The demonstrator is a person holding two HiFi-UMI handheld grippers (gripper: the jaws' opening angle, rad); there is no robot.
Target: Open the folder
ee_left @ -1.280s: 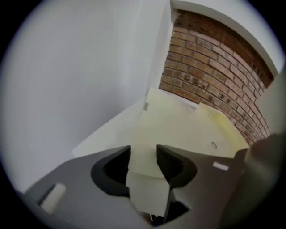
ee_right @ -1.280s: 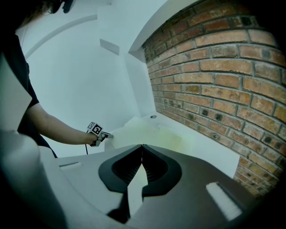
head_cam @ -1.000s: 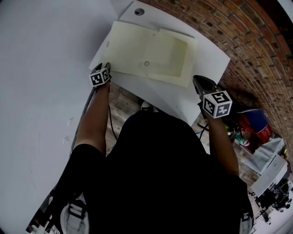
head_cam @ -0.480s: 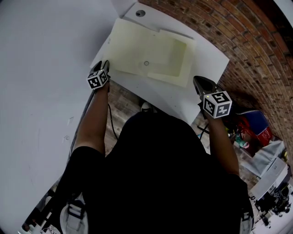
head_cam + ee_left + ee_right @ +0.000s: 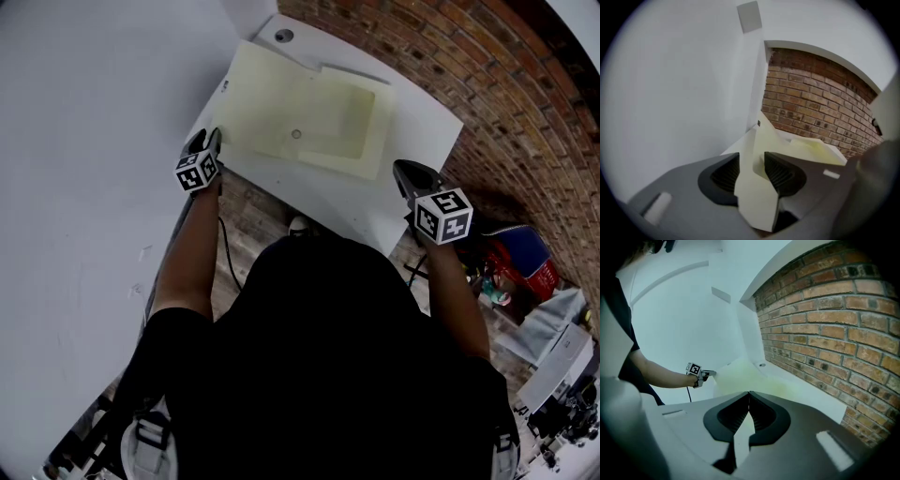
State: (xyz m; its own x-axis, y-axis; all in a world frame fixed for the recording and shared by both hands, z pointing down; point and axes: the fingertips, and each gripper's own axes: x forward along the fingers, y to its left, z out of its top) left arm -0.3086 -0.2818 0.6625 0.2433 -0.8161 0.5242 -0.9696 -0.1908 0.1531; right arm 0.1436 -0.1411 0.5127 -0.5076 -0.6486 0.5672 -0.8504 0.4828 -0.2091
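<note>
One cover corner of the folder (image 5: 300, 112), on the worktop (image 5: 427, 122), is pinched by the left hand-held gripper (image 5: 752, 169). The cover looks thin, light and floppy, best lifted by that free edge. The right hand-held gripper (image 5: 749, 401) is pressed together, empty.

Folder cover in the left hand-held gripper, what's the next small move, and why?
Probably lift the cover higher and fold it back: the left hand-held gripper pinches its corner, and it is only partly raised off the rest of the folder.
</note>
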